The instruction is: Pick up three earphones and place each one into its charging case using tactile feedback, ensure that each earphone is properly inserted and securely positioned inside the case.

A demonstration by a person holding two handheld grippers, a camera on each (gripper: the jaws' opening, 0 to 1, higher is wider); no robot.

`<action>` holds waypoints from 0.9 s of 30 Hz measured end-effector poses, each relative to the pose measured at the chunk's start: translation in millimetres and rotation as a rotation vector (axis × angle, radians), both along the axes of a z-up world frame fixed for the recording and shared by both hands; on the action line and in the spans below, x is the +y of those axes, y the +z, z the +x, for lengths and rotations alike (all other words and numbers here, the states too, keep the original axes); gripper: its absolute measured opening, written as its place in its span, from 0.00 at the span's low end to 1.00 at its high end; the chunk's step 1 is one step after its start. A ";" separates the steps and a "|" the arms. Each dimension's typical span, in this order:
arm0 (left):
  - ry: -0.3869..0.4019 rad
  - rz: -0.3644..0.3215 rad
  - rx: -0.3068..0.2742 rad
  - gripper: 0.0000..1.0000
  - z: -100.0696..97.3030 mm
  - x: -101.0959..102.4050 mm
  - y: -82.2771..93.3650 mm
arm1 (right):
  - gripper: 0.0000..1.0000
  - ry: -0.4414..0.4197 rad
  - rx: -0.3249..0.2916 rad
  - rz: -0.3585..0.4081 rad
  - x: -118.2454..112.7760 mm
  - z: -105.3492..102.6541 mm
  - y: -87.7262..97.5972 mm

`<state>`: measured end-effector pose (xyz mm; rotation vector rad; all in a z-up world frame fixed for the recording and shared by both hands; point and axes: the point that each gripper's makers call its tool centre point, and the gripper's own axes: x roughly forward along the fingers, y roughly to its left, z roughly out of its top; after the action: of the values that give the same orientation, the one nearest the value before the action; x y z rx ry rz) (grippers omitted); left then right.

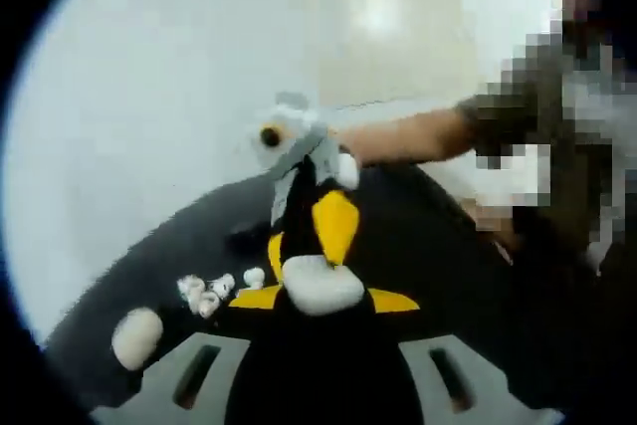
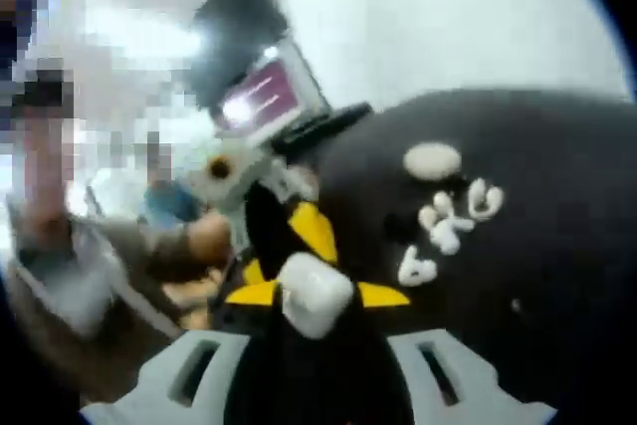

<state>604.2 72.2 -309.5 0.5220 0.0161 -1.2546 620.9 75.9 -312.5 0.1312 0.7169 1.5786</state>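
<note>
White case [image 1: 318,284] sits pinched between both claws, left [image 1: 320,291] and right [image 2: 314,296], each clamped on it; loose earphones [image 1: 206,294] lie left of the left claw, nearer it.

Loose earphones [image 1: 204,296] (blurred) cannot be counted; laptop [image 2: 261,97] screen illegible.

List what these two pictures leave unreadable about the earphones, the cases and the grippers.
- Earphones, left gripper view: small, blurred cluster; count and poses unclear.
- White case between the left gripper's yellow tips: blur hides whether it is open or holds an earphone.
- White case, right gripper view: same blur; lid state unclear.
- Oval case on the black table: too small to tell open or closed.
- Laptop screen: unreadable.
</note>
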 end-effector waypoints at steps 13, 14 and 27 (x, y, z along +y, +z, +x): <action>0.007 -0.121 0.375 0.29 -2.6 -3.7 -1.6 | 0.19 -0.051 -0.704 0.099 -13.2 -29.1 16.7; 0.023 -0.096 0.374 0.23 -1.3 -2.8 -6.2 | 0.19 -0.063 -0.738 0.089 -13.8 -29.2 17.1; -0.001 -0.065 0.403 0.13 -4.4 -6.3 -13.3 | 0.23 0.033 -0.856 0.063 -15.0 -29.1 43.3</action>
<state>599.8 65.9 -322.8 0.2072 0.3128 -1.3390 591.8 60.9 -269.2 -0.4904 -0.0037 1.4997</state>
